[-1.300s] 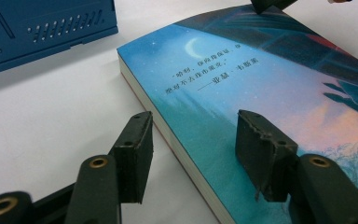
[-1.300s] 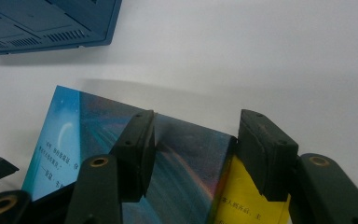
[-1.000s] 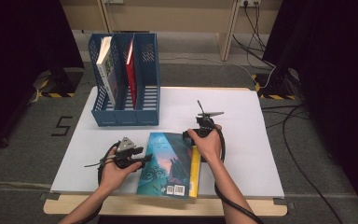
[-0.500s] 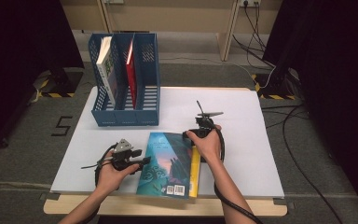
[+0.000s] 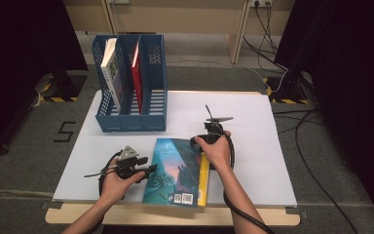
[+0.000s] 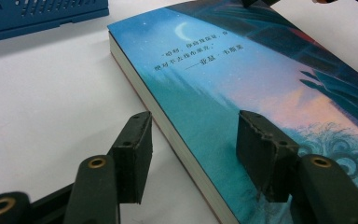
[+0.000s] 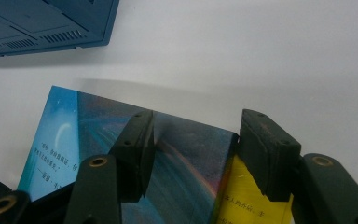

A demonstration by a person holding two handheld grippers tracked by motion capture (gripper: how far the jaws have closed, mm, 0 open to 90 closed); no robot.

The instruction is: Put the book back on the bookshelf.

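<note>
**Book pickup: both grippers positioned, grasp not yet made**

The paperback book (image 5: 177, 170) lies flat on the white counter (image 5: 268, 146), near its front edge, cover up, with the blue file rack (image 5: 131, 83) well apart at the back left; your left gripper (image 5: 148, 169) sits at the book's left long edge, jaws wide apart and straddling that edge (image 6: 168, 126), one jaw over the counter and one over the cover, holding nothing; your right gripper (image 5: 200, 142) rests at the far right corner (image 7: 228, 135), jaws likewise wide apart and empty. Judged step: alignment before the lift. Next, slide one jaw under the edge and close firmly; the cover looks glossy, so expect slip; then stand the book upright for the rack's free right-hand slot (image 5: 153, 73).
</note>
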